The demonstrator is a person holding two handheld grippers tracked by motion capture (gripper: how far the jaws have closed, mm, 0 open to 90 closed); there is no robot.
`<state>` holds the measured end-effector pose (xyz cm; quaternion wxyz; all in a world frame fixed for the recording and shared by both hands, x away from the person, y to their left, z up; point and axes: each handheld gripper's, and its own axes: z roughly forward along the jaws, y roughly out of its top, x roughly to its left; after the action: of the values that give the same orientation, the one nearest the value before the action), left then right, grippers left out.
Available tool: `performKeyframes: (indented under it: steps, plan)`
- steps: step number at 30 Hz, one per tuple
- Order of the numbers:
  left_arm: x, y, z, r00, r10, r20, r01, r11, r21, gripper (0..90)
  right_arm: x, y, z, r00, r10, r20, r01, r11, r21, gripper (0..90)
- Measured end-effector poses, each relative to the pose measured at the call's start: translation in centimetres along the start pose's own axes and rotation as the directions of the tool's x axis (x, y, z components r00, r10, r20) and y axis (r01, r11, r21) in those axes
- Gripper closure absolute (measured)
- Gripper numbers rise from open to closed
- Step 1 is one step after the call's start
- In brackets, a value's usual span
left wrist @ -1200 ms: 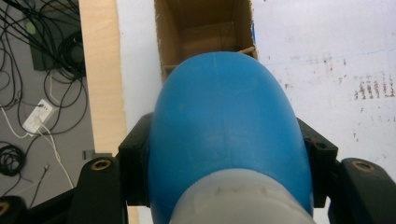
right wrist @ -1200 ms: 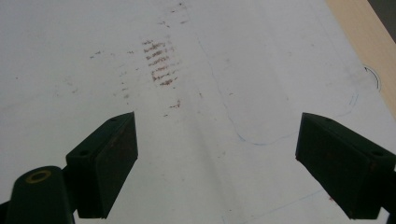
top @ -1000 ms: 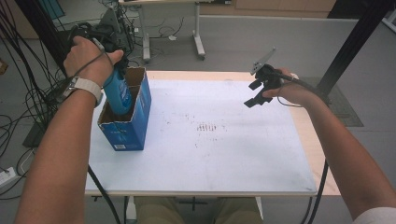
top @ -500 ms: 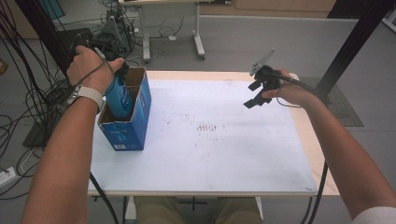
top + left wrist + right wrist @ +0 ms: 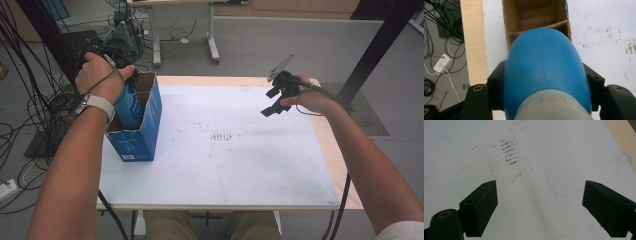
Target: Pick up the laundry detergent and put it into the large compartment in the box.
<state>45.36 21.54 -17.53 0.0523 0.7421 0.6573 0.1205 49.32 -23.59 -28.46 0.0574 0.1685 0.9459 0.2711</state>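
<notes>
Two tools are up over the white tabletop (image 5: pixel 225 165): the left tool (image 5: pixel 544 82) pinches a blue bottle (image 5: pixel 544 67) between its jaws, held at the mouth of an open blue cardboard box (image 5: pixel 145 130) near the left edge, while the right tool (image 5: pixel 539 205) hangs spread wide above bare, smudged surface

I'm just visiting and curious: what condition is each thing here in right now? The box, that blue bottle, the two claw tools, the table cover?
Box: upright, top flaps open, near the table's left edge.
Blue bottle: clamped by the left claw, partly down inside the box.
Left gripper: shut on the bottle, above the box.
Right gripper: open, holding nothing, above the white sheet.
White sheet: lying flat, stained with brownish marks near its middle.
</notes>
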Motion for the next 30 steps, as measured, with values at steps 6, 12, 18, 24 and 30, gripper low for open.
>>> performKeyframes:
  steps: [6, 12, 18, 24, 30]
  plan:
    - [0.0, -0.2, 0.6, 0.9999, 0.01, -0.01, -0.01, 0.9999, 0.0, 37.6, 0.0, 0.1, 0.2, 1.0, -0.003, -0.004, 0.003, 1.0, -0.001, 12.6]
    - [0.1, -0.2, 0.8, 1.0, 0.002, -0.009, -0.002, 1.0, 0.003, 37.5, 0.1, 0.0, 0.2, 1.0, 0.0, -0.005, 0.0, 1.0, 0.001, 12.6]
    - [0.2, -0.5, 1.6, 0.9999, -0.007, 0.012, 0.007, 1.0, 0.003, 37.5, 0.1, -0.1, 0.4, 1.0, 0.004, -0.008, -0.004, 1.0, 0.001, 12.6]
    - [0.1, -0.8, 2.6, 0.9998, -0.008, 0.021, 0.007, 0.9999, 0.012, 37.5, 0.1, -0.1, 0.3, 1.0, 0.004, -0.005, -0.004, 1.0, 0.001, 12.6]
    - [0.1, -1.0, 3.2, 0.9999, -0.007, 0.013, 0.007, 0.9999, 0.013, 37.6, 0.0, -0.2, 0.4, 1.0, 0.006, -0.006, -0.006, 1.0, 0.005, 12.6]
